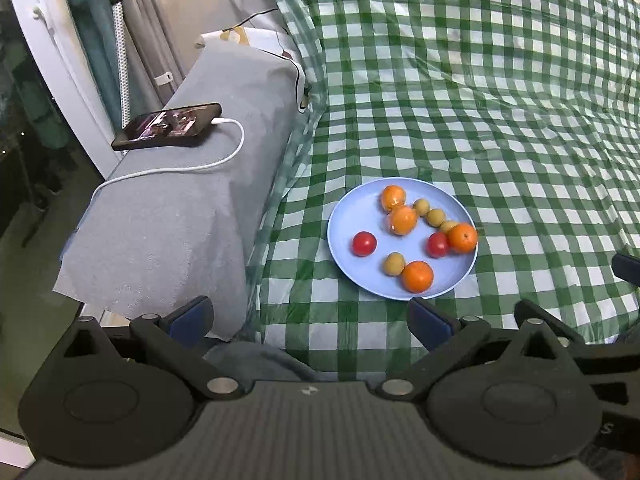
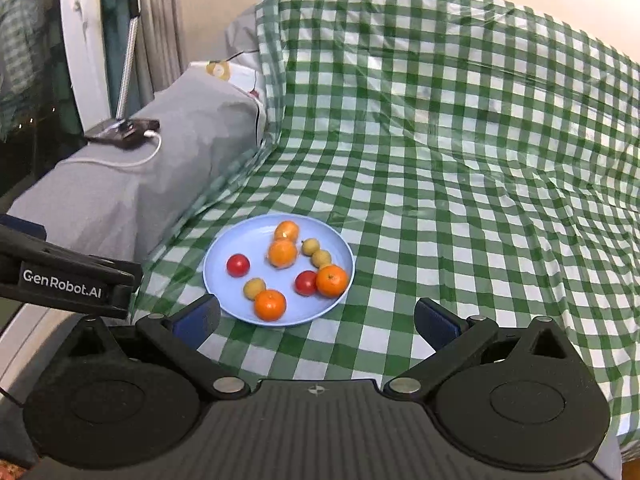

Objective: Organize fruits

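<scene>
Plate (image 2: 224,256) flat; longan row (image 2: 320,256) runs diagonally rimward.

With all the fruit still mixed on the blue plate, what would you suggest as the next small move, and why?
Probably lower the right gripper onto the nearest orange at the plate's front edge. Both grippers are open and empty, the plate lies just ahead of the right one, and that orange sits closest, touching only a small yellow-green fruit.

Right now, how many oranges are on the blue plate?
4. Two touch at the plate's far side, one sits at the right rim, and one at the near edge. None seems hidden.
</scene>
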Demonstrator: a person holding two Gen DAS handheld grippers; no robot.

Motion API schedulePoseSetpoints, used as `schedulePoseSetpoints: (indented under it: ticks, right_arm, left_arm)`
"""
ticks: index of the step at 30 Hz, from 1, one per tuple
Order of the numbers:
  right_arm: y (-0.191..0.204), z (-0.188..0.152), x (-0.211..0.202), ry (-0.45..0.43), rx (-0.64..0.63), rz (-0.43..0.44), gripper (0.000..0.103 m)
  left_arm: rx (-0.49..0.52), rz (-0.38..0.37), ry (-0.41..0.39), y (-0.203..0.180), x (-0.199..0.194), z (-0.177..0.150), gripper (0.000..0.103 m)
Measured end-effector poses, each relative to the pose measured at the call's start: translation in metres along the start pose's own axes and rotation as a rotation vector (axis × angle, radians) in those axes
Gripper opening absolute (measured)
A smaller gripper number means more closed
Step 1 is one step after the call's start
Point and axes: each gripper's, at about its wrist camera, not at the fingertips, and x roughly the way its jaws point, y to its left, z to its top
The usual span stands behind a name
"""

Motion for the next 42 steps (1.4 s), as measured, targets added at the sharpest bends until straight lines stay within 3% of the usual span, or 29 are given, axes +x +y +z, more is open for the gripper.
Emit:
schedulePoseSetpoints:
  ticks: [42]
  right_arm:
    - [-0.001,-0.003,0.012,0.033,-0.013,-0.020,0.102]
  left_arm:
    - [0.004,-0.009,0.035,-0.001,0.019,-0.001,0.103]
